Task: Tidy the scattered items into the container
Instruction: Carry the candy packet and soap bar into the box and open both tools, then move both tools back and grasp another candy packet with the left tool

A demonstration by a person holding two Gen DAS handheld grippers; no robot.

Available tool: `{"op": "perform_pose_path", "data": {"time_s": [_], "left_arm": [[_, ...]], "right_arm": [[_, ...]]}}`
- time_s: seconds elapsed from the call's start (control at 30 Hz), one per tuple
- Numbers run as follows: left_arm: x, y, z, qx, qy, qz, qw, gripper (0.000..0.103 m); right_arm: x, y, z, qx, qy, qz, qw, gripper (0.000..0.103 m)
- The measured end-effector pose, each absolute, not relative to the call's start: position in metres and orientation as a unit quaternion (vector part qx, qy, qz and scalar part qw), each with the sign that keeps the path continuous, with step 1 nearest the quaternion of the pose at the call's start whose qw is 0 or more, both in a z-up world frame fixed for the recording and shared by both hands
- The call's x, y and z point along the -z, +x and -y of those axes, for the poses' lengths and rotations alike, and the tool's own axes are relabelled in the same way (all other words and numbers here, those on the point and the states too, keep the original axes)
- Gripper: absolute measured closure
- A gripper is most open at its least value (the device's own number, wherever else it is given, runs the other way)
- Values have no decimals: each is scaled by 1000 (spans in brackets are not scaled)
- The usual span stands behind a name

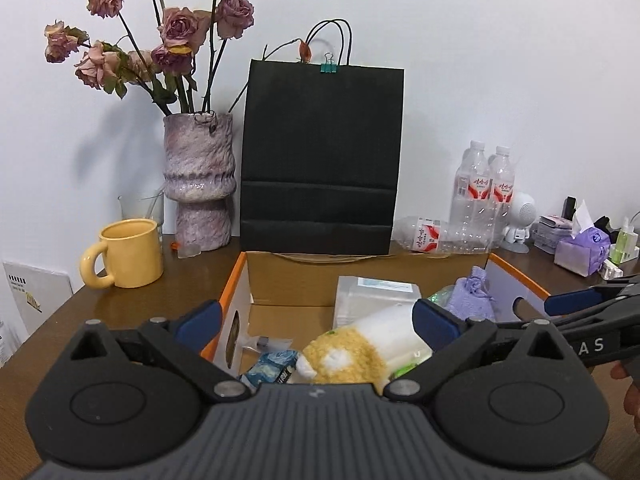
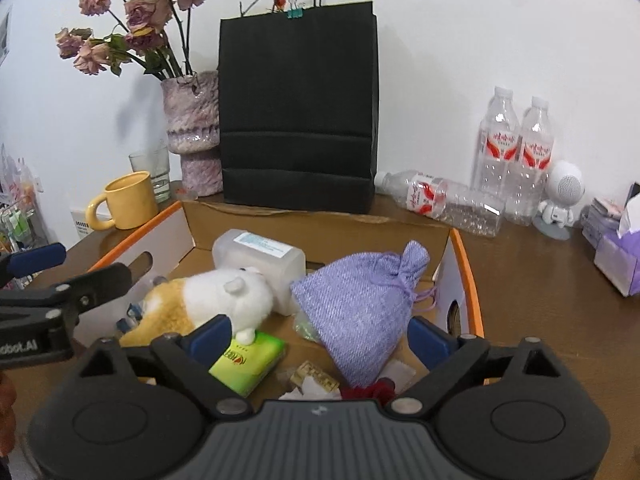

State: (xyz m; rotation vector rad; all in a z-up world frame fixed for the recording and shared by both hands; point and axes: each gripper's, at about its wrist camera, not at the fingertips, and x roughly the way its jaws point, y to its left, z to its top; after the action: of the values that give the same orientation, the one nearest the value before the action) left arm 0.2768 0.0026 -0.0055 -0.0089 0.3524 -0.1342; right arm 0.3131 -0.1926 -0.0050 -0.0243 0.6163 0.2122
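Hovering over cardboard box [image 2: 320, 220]: L gripper [image 1: 316, 320] & R gripper [image 2: 320, 334] both wide open, gripping nothing; plush toy [image 2: 224, 296] + purple pouch [image 2: 356, 312] lie inside

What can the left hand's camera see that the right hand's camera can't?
Only the left wrist view shows the blue printed packet low in the cardboard box and the green bottle at the far right.

Only the right wrist view shows the green tissue pack, the red fabric and the small gold packet under the purple pouch.

Both show the plush toy, the pouch, the clear plastic case, the yellow mug, the black bag and the open left gripper and right gripper.
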Motion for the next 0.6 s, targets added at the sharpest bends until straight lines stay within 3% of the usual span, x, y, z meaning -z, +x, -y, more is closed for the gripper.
{"op": "perform_pose_path", "data": {"time_s": [0.6], "left_arm": [[2,215,-13,86,-32,-196,976,0]], "right_arm": [[-13,238,220,-93,-19,-262,960,8]]}}
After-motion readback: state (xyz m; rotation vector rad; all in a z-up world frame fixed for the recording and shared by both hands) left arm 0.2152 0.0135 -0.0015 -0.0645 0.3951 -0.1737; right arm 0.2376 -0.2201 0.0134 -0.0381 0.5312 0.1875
